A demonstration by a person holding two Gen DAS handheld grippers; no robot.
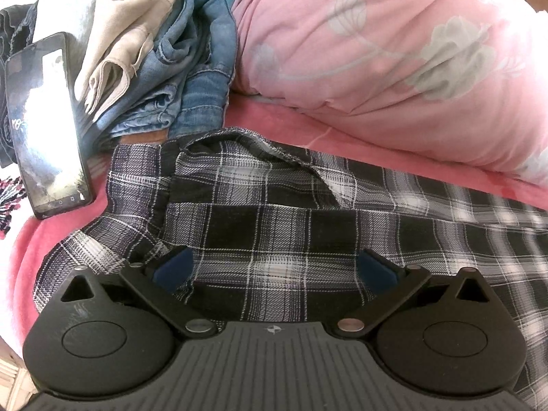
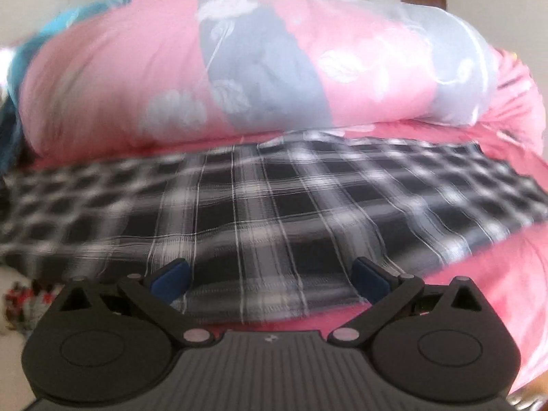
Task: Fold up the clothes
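Pink bed (image 1: 274, 116) is carrying everything. Left gripper (image 1: 274, 267) and right gripper (image 2: 270, 279) are hovering with jaws spread, gripping nothing, over the plaid garment (image 1: 274, 212) lying flat for folding; jeans pile (image 1: 191, 68) sitting clear beyond.

A black, white and grey plaid woven garment (image 1: 274, 219) lies spread flat across a pink bed cover (image 1: 274, 116), stretching from one side of the bed to the other (image 2: 274, 205). Its near-left end is rumpled, with a hemmed opening gaping upward and a corner folded over. Behind that end sits a heap of unfolded clothes: blue denim jeans (image 1: 191, 78) under a beige cloth garment (image 1: 130, 24).
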